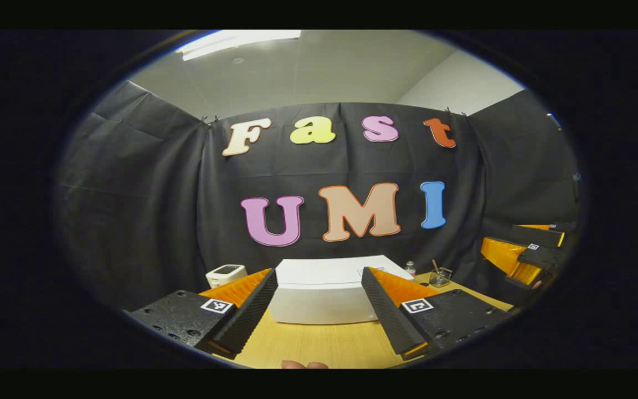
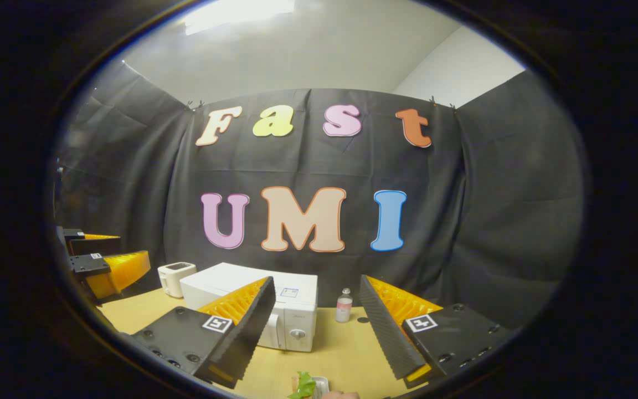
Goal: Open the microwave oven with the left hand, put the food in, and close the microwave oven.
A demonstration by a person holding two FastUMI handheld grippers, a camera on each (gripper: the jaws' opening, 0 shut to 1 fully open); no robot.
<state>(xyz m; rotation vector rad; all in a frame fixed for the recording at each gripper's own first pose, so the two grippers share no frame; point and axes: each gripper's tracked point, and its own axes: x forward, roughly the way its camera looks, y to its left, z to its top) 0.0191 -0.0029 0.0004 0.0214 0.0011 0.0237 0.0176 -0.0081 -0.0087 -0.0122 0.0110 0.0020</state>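
On the desk [image 1: 319,343], the closed white microwave oven [image 1: 327,291] sits straight ahead between the spread fingers of the open, empty left gripper [image 1: 319,310]. Nearer the open right gripper [image 2: 310,332] lies the food [image 2: 307,386], below its fingers.

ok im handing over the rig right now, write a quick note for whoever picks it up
Left tongs: open, holding nothing, held above the wooden table and facing the white microwave oven.
Right tongs: open, holding nothing, held off to the microwave's right side.
Microwave door looks shut; its knob faces the right tongs.
Food: green leaves on a small plate at the near table edge, just below the right tongs.
Also on the table: a white toaster left of the microwave, a small bottle to its right.
Done: nothing yet.
Left: open the door with the left tongs, put the food in, close the door.
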